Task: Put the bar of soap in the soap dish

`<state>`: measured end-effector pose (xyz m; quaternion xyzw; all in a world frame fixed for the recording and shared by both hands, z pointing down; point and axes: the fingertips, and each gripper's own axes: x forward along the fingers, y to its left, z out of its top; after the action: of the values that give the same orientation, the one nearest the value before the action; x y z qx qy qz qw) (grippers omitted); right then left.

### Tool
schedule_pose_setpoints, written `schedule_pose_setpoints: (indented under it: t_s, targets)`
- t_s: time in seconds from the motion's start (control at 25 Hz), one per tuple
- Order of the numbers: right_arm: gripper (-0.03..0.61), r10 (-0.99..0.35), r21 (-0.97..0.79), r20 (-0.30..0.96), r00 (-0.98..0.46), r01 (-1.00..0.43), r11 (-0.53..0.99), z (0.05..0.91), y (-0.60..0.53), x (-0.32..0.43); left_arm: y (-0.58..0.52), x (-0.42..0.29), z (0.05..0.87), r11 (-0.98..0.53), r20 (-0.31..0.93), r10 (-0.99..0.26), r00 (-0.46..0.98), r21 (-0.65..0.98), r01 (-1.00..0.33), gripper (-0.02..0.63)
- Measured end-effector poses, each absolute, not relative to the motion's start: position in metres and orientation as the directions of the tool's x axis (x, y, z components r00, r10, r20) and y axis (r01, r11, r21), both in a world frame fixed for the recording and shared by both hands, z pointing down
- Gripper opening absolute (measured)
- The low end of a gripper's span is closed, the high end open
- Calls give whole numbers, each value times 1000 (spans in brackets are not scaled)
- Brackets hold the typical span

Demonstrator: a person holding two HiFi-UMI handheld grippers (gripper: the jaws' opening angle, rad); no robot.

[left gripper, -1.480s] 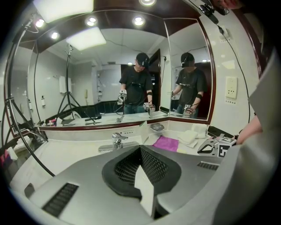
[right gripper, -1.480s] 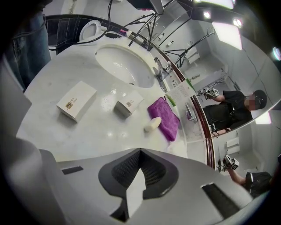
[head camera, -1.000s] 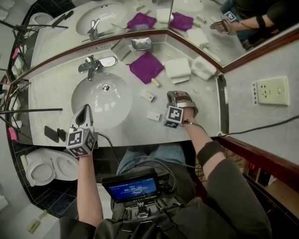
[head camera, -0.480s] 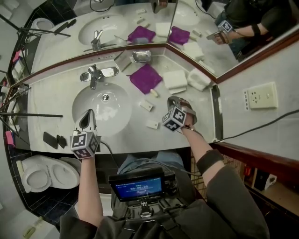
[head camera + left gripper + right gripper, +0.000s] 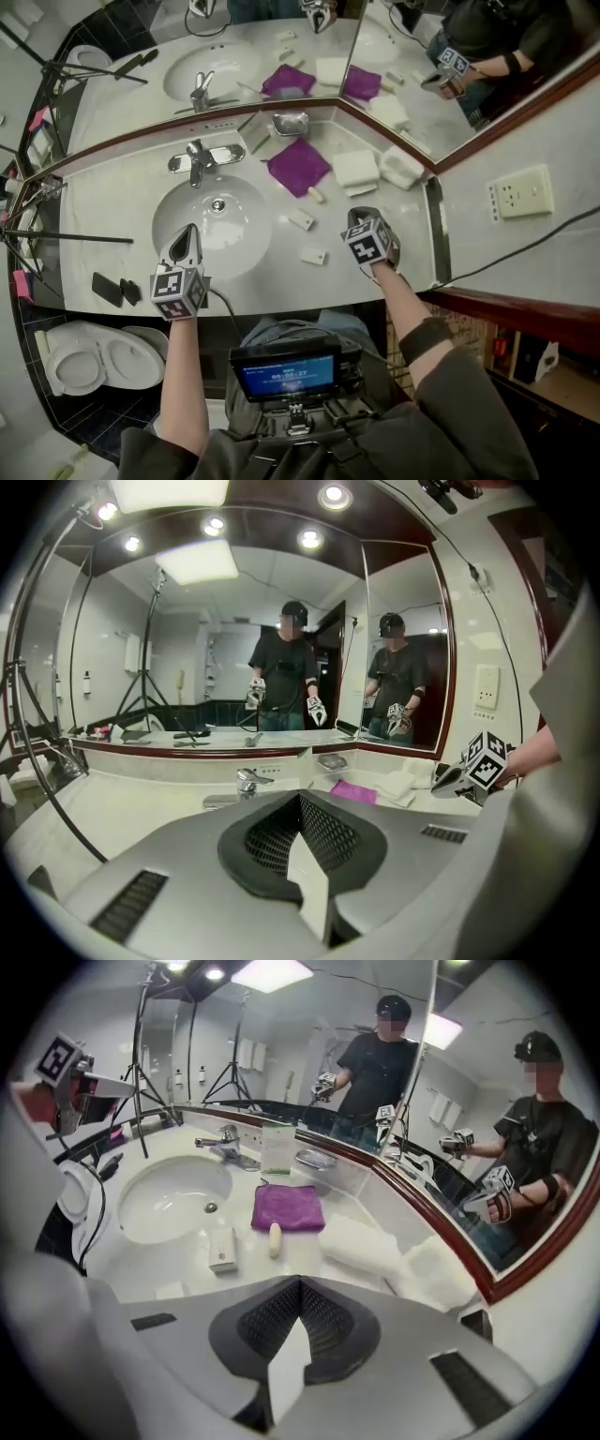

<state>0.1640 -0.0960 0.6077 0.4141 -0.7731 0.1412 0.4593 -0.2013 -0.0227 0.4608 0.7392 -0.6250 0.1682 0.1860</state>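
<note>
A small oval cream bar of soap lies on the counter at the near edge of a purple cloth. The metal soap dish stands at the back by the mirror and looks bare. My right gripper hovers above the counter, to the right of and nearer than the soap, shut with nothing in it. My left gripper is held at the sink's front rim, shut and not holding anything.
Two small white boxes lie between the basin and my right gripper. Folded white towels sit right of the cloth. The faucet is behind the basin. Mirrors line the back and right walls.
My right gripper has risen and rolled, so its marker cube now faces another way. The left gripper has stayed where it was. Soap and dish are unmoved.
</note>
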Motion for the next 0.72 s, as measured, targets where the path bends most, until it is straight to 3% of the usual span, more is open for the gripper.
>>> schedule_pose_setpoints:
  t_s: [0.72]
  targets:
    - [18, -504, -176, 810, -299, -945, 277, 611, -72, 216, -24, -195, 463, -198, 468, -859, 208, 72, -978, 1]
